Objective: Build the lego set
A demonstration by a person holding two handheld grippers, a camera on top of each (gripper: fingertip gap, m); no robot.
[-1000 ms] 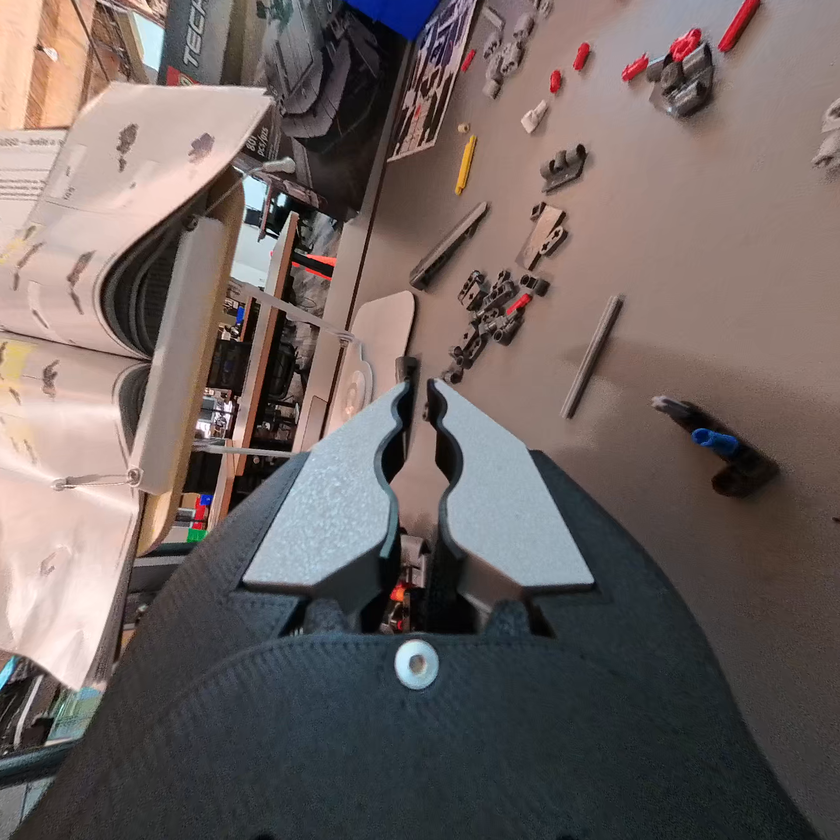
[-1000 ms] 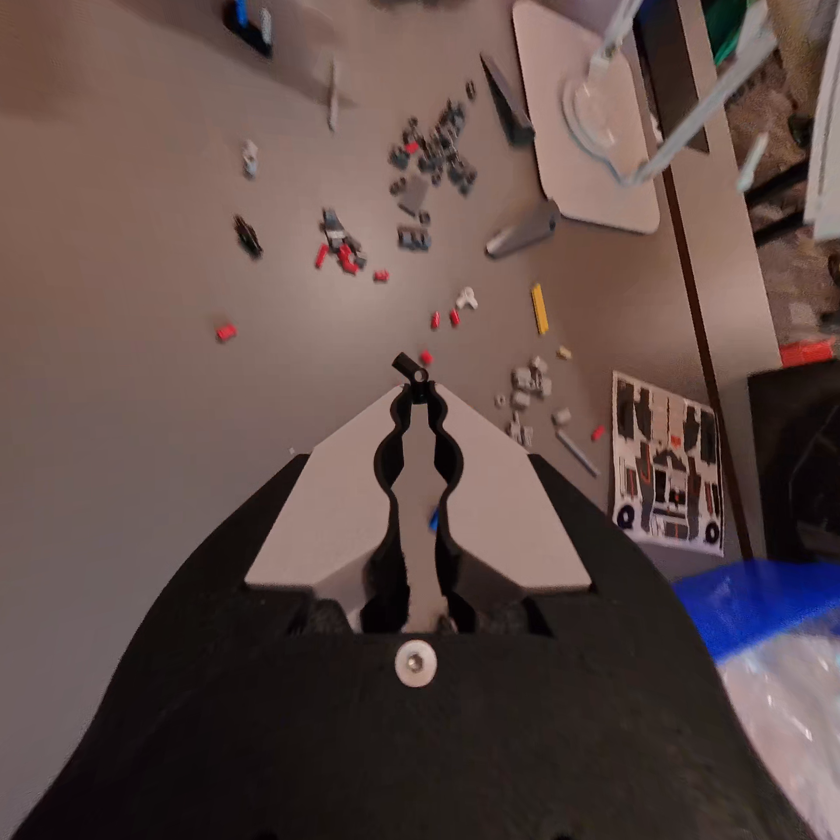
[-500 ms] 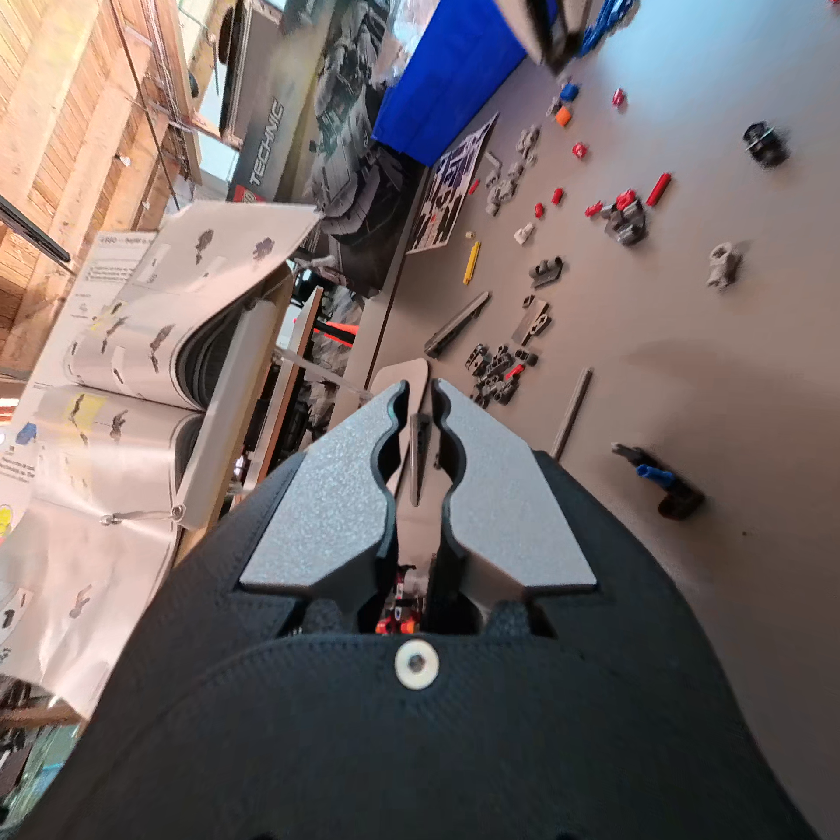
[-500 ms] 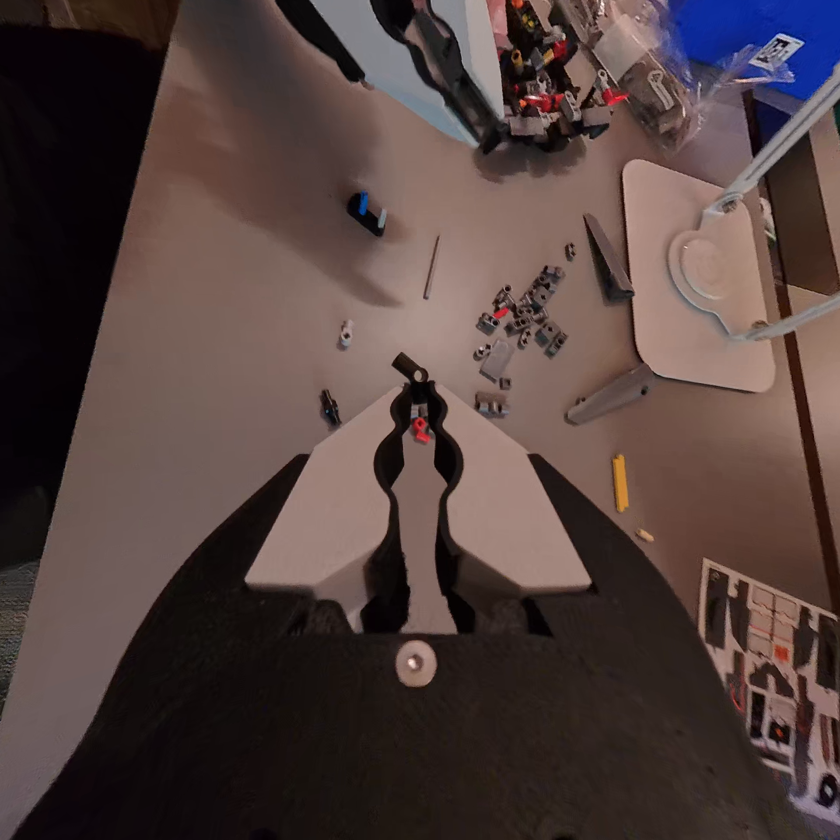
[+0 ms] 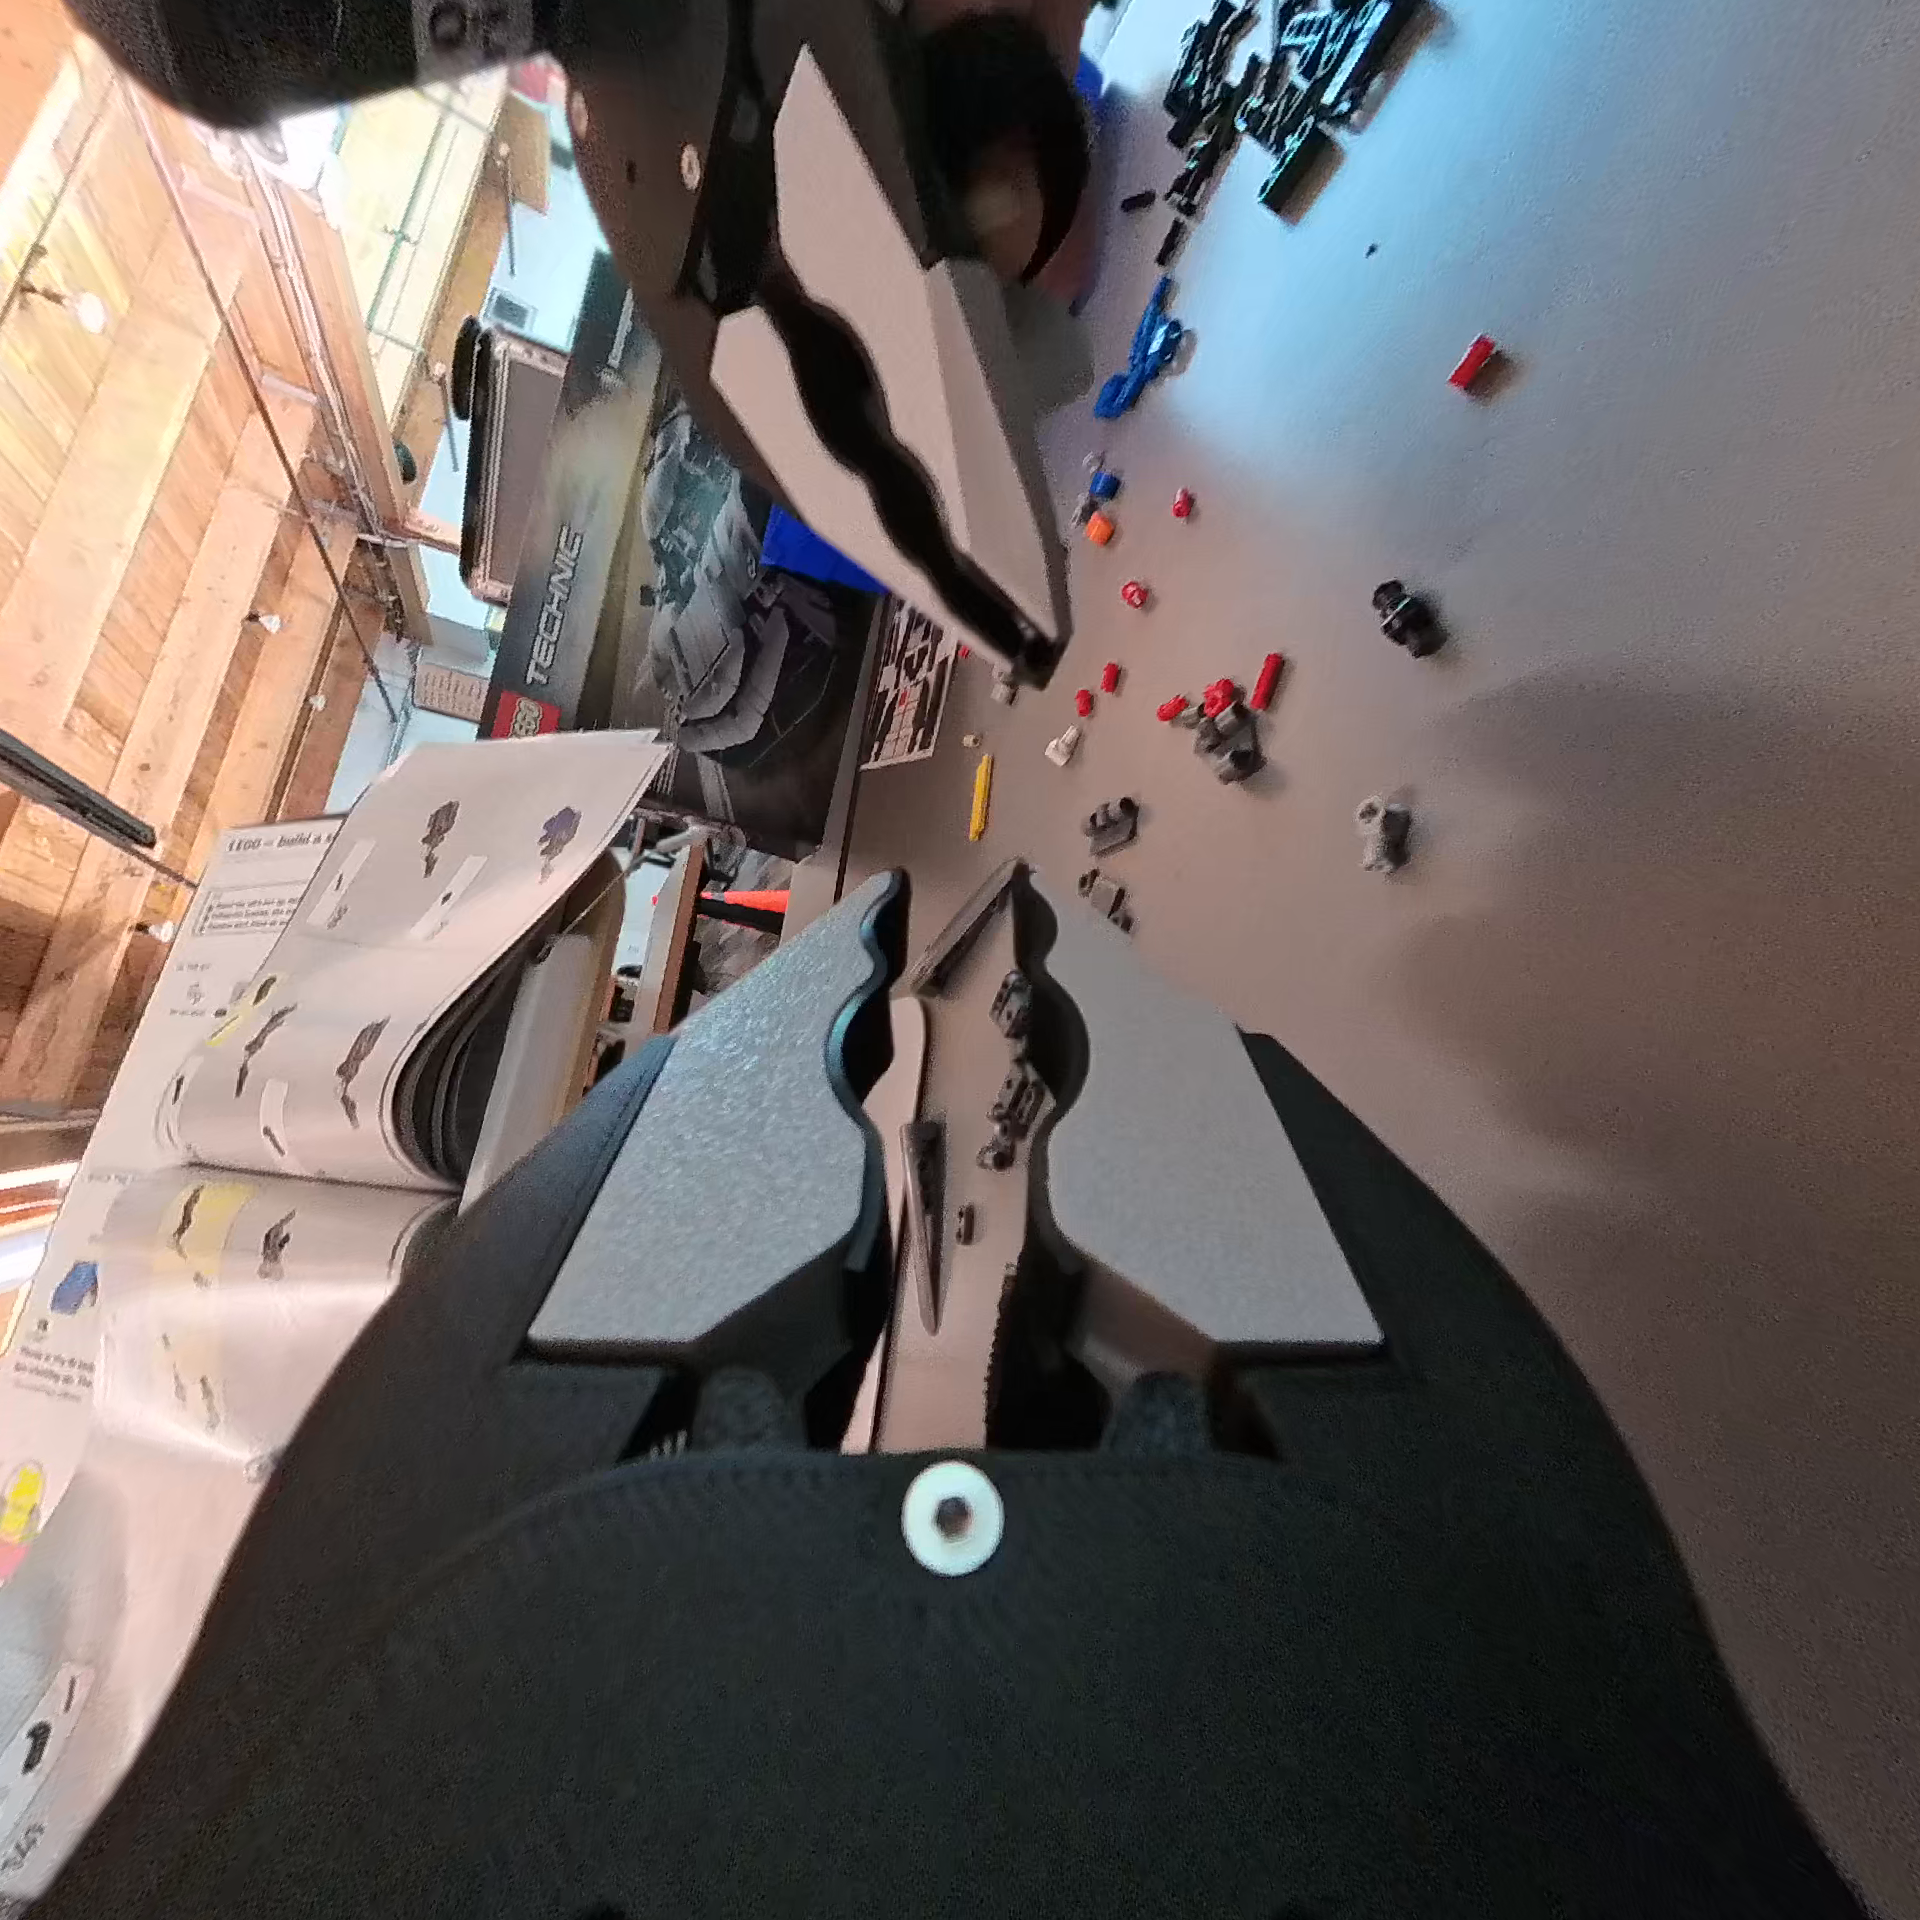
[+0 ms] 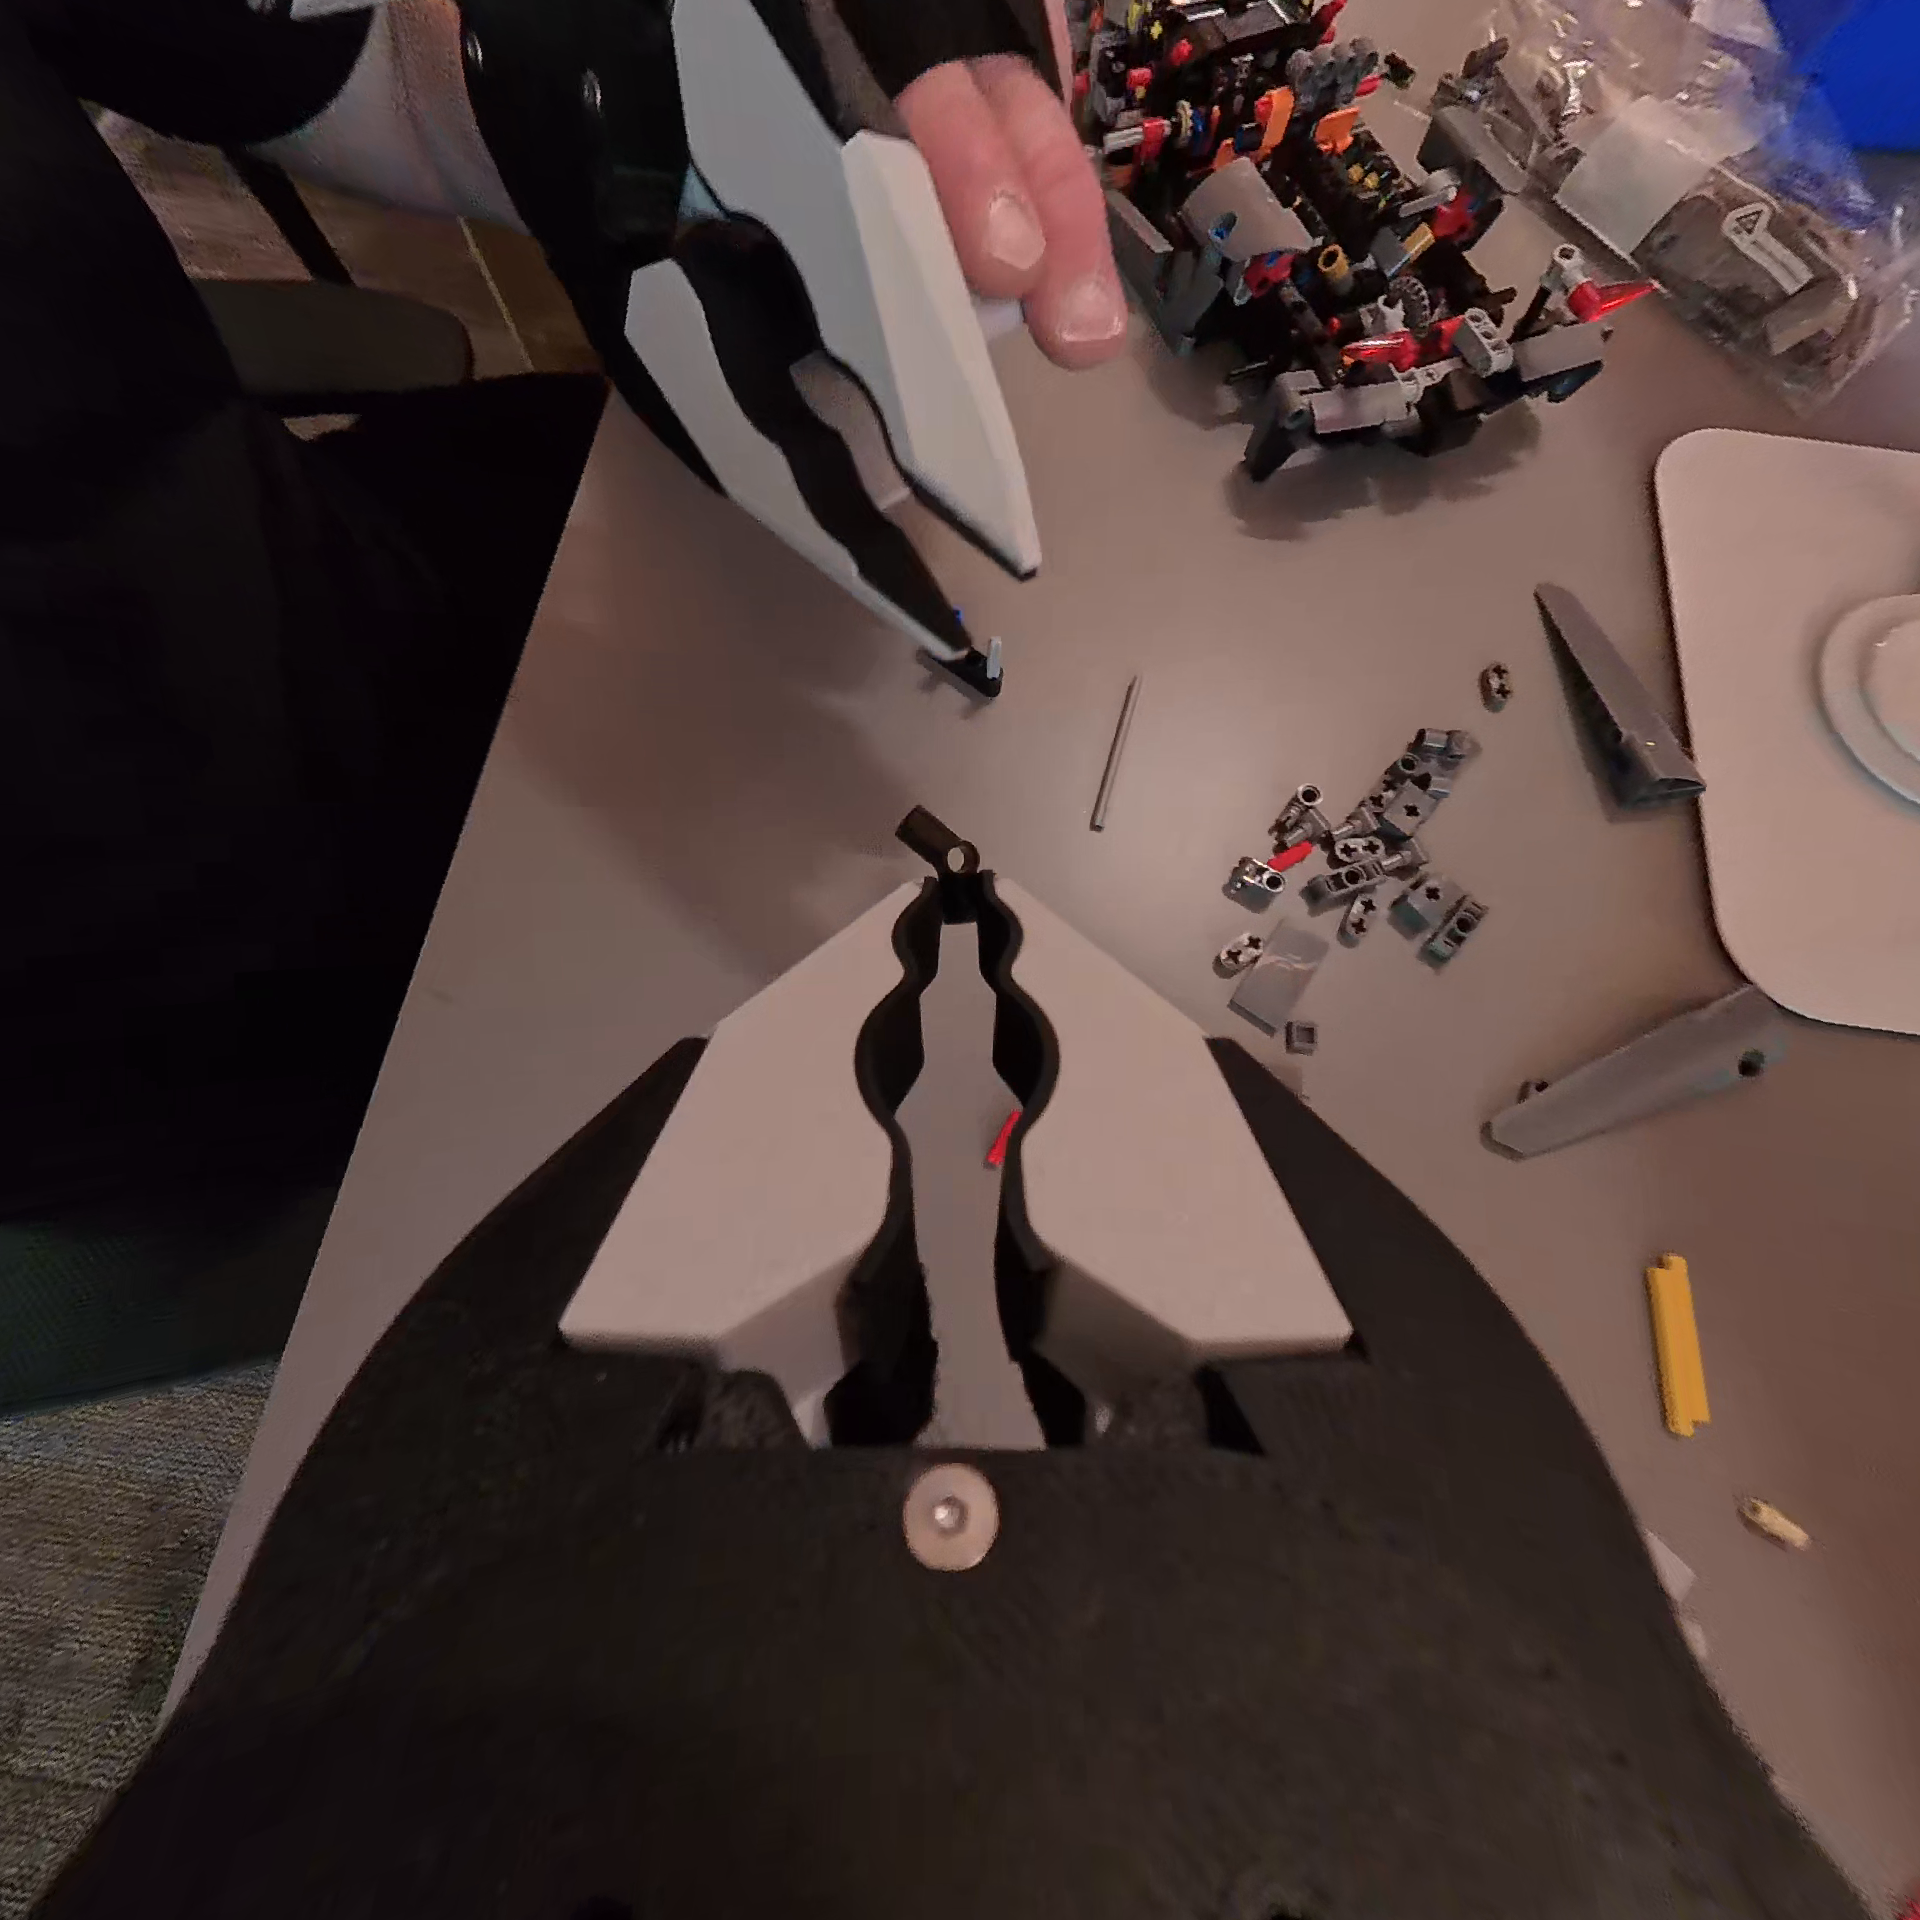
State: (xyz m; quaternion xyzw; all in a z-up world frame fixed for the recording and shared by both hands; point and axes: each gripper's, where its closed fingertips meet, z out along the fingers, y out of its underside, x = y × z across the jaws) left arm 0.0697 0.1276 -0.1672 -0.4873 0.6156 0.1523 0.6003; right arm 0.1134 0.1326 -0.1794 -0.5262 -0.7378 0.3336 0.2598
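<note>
Right now the right tool (image 6: 954,891) pinches a small black connector piece (image 6: 938,844) at its tips, above the grey bench (image 6: 727,790). It looks light, rigid and slick, best gripped across its barrel. The left tool (image 5: 956,894) is spread, holding nothing. A printed box (image 5: 665,582) and open instruction booklet (image 5: 343,987) carry writing.

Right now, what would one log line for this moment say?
left gripper: open, nothing held | right gripper: shut on small black connector | table: loose grey pieces
</note>
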